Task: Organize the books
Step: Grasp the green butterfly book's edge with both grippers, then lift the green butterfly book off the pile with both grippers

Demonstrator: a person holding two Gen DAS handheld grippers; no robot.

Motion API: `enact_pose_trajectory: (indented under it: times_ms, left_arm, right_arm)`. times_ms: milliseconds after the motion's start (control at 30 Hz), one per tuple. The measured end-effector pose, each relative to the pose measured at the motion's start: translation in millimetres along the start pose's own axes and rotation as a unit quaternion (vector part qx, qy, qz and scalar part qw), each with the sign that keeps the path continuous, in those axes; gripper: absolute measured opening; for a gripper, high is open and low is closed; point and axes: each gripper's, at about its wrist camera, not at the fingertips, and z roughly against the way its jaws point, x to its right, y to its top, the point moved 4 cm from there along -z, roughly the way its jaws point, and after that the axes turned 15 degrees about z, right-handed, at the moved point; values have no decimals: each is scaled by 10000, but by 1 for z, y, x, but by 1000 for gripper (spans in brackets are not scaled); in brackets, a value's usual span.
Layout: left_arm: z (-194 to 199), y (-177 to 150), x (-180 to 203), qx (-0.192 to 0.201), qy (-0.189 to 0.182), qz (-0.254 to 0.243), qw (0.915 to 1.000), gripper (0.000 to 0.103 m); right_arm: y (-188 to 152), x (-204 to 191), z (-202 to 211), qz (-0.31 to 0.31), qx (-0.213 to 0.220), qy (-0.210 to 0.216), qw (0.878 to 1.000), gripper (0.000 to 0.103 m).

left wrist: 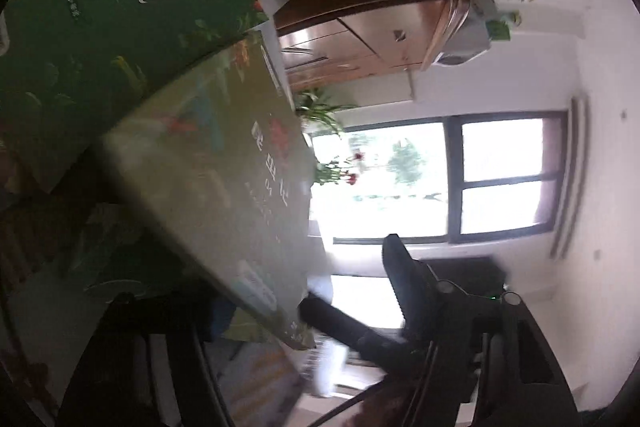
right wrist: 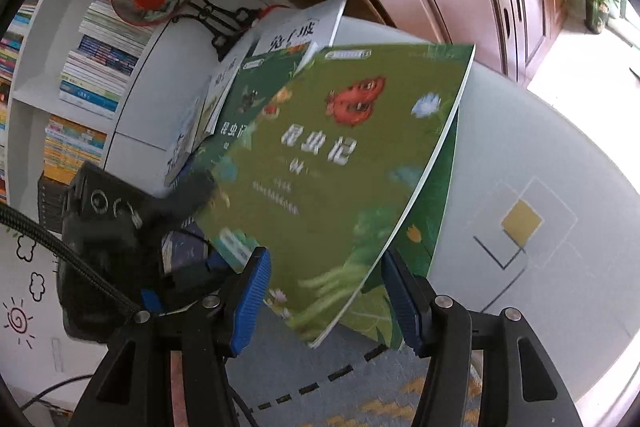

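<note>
The right gripper (right wrist: 324,291), fingers spread, straddles the green book (right wrist: 332,163); the left gripper (right wrist: 188,195) pinches its corner, which may slip.

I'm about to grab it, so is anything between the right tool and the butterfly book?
Nothing visible. The book has its lower corner between the open pads of the right tool; the left tool holds its left edge, off to the side.

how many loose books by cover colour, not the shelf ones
green books: 2, the front one and the one behind it
white books: 2, one and another
total: 4
</note>
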Motion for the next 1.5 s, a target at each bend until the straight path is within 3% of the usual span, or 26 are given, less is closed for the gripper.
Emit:
enact_pose_trajectory:
  times_ms: [167,267,367,433,600,667,800,867,1000,1167,1367,1500]
  left_arm:
    - [-2,6,-2,-104,-210,224,9995,60]
    - [-3,4,-1,-146,-191,192,9995,60]
    - [-4,1,0,-208,-167,188,9995,60]
    - [-2,0,-1,-224,-104,147,9996,60]
    - [1,-5,-5,-285,126,39,9995,60]
    - [3,-14,-8,-386,330,-122,9986,60]
    - [15,-32,-20,-447,926,-468,9936,63]
    - [23,-37,-28,-481,969,-405,9933,70]
    - [42,-39,-41,-449,791,-168,9957,70]
    - [53,-34,-42,-663,373,47,9971,71]
    - [44,-26,-47,-1012,-93,275,9944,75]
    - [43,-29,-44,-990,66,217,9948,75]
  right_arm:
    - [-9,16,-1,-724,92,655,9952,58]
    - [-6,30,-12,-1320,270,1187,9837,58]
    - [2,39,-20,-1728,569,1268,9751,58]
    - [8,40,-21,-1872,749,1278,9711,52]
    - [16,31,-14,-1518,860,851,9810,19]
    - [19,24,-7,-1374,936,787,9829,14]
    - [20,7,6,-936,872,736,9890,9]
    - [14,4,13,-866,825,939,9884,9]
    - [-1,2,18,-865,633,1200,9870,9]
    - [-20,3,30,-903,464,1830,9779,9]
    - [-32,13,34,-701,156,1756,9818,11]
    - [-29,25,28,-665,40,1635,9843,11]
